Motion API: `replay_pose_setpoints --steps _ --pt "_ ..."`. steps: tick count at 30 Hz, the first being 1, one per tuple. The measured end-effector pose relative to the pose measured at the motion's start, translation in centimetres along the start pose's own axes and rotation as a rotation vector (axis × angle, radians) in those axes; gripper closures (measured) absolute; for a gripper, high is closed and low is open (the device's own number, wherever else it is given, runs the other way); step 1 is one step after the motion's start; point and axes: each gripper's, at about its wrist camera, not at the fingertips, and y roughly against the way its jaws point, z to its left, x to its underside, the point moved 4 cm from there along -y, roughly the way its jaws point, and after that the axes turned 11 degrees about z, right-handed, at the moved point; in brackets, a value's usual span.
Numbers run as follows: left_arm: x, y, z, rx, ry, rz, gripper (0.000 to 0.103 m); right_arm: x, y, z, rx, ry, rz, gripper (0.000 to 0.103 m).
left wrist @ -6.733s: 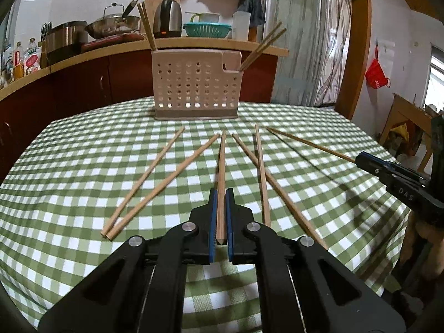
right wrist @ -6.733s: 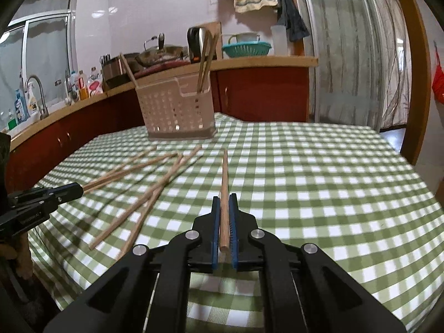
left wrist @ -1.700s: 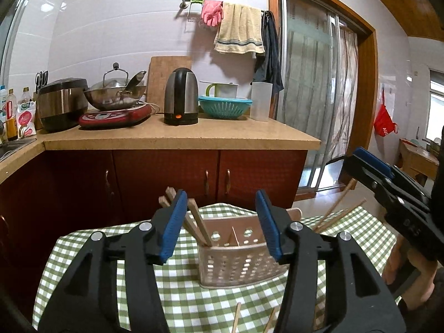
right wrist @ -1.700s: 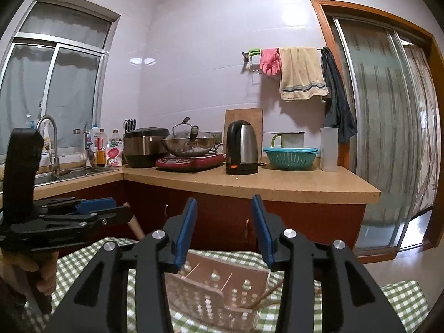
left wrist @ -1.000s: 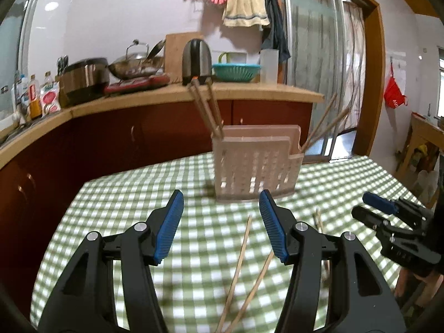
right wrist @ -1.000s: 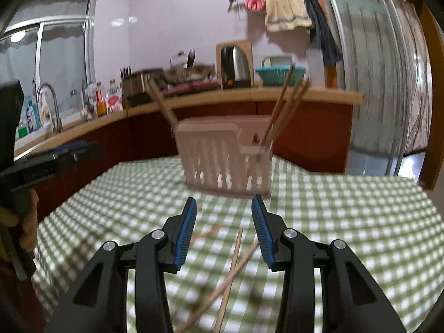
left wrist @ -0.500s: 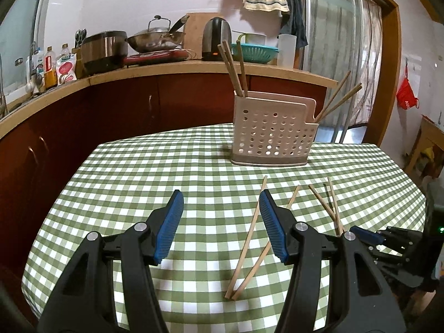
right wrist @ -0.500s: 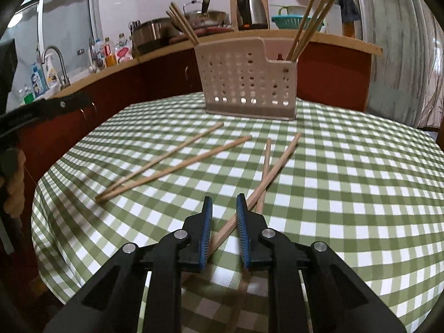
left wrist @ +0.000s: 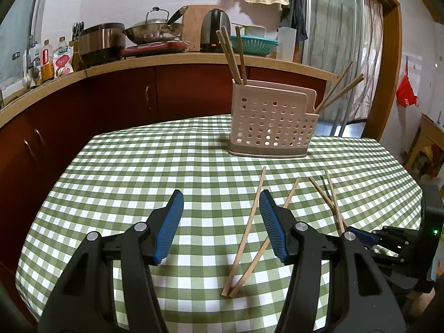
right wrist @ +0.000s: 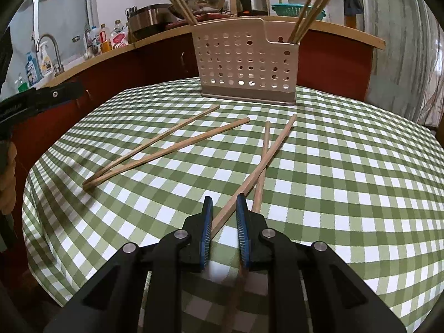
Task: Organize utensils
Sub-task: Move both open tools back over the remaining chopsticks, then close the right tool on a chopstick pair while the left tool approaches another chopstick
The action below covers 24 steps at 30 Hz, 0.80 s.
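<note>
The checked tabletop point(right wrist: 347, 166) carries a perforated holder point(right wrist: 244, 63) at twelve o'clock, chopsticks standing inside. The left tool point(left wrist: 222, 224) hangs spread and empty. The right tool point(right wrist: 224, 223) straddles a chopstick point(right wrist: 258, 166), its jaws not pressing it.

left gripper point(left wrist: 220, 223): jaws wide, empty | right gripper point(right wrist: 223, 219): jaws narrow (not touching), angled down

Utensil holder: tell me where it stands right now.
The utensil holder stands upright at the table's far edge, nearest the counter, beyond the loose chopsticks.
</note>
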Motion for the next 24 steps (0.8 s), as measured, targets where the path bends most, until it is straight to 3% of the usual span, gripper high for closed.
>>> replay_pose_setpoints --steps 11,19,24 --pt "1.1 -0.2 -0.2 0.006 0.000 0.025 0.048 1.0 0.8 0.3 -0.012 0.015 0.019 0.084" --pt "1.6 0.0 -0.5 0.019 0.004 0.029 0.048 0.5 0.7 0.0 0.043 0.050 0.001 0.084" --pt "1.8 0.1 -0.9 0.026 0.000 0.030 0.048 0.9 1.7 0.2 0.020 0.038 -0.009 0.084"
